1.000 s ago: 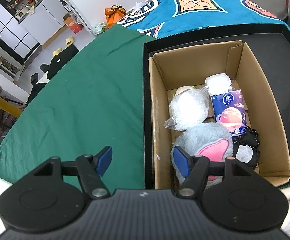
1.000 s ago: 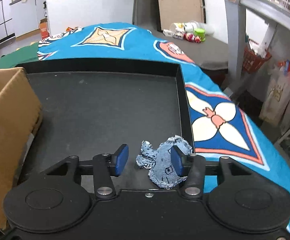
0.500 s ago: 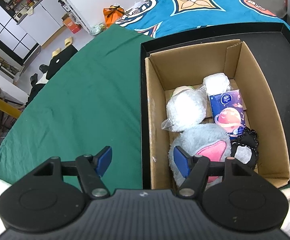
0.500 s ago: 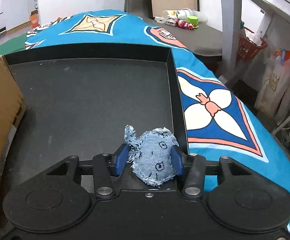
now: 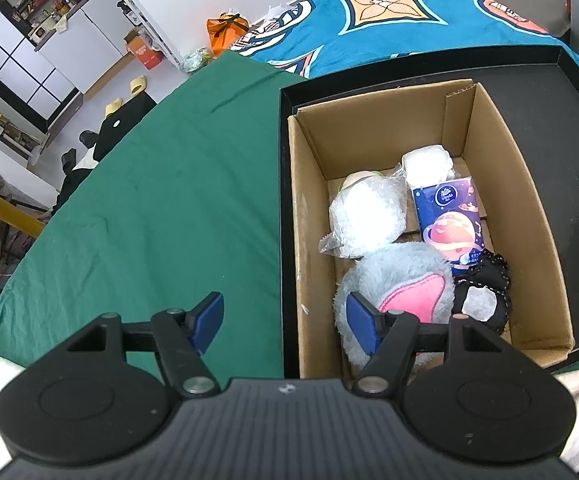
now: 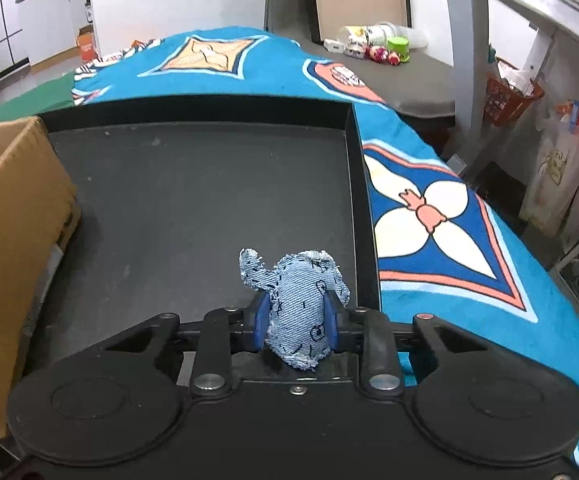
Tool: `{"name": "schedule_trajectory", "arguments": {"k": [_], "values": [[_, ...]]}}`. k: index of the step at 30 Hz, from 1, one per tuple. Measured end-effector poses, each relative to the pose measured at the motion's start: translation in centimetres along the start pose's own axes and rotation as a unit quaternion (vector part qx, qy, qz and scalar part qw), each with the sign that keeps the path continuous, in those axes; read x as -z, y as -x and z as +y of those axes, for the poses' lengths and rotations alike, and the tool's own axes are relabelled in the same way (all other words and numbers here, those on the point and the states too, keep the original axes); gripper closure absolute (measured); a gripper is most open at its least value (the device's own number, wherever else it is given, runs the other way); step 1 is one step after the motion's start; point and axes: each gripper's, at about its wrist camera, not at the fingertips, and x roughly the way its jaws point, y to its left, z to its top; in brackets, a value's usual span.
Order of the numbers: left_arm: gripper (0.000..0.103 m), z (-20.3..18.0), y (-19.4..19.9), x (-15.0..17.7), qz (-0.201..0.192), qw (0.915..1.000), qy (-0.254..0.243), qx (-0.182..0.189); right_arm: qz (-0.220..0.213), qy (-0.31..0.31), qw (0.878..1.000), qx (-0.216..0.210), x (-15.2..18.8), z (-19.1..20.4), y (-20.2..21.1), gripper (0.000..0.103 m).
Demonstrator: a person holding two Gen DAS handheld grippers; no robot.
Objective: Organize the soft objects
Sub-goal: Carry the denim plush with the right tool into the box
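Pinching the denim toy (image 6: 298, 308) squarely between its pads, the right claw (image 6: 295, 320).

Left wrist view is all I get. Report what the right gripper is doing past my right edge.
Observer: The right gripper has just closed its jaws on a denim plush toy; both pads press on it.
Operator: Give me its place on the tray.
Observer: It is over the black tray, close to the tray's right wall and well right of the cardboard box.
Operator: Say what lies past that wall.
Observer: A blue blanket with a white flower motif.
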Motion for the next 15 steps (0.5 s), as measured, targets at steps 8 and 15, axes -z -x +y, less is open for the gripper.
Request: {"name": "schedule_trajectory", "arguments": {"k": [8,15], "values": [[0.037,0.6,0.5,0.5,-0.007,1.0,0.007,-0.001,-0.031,-0.013,0.999,-0.029,-0.9,0.2,2.8,0.076],[0.037,1.4,0.6,1.1,-0.013,0.9997,0.017,0.007,-0.049,-0.008,0.997,-0.059,-1.7,1.0,5.0,0.076]]}}
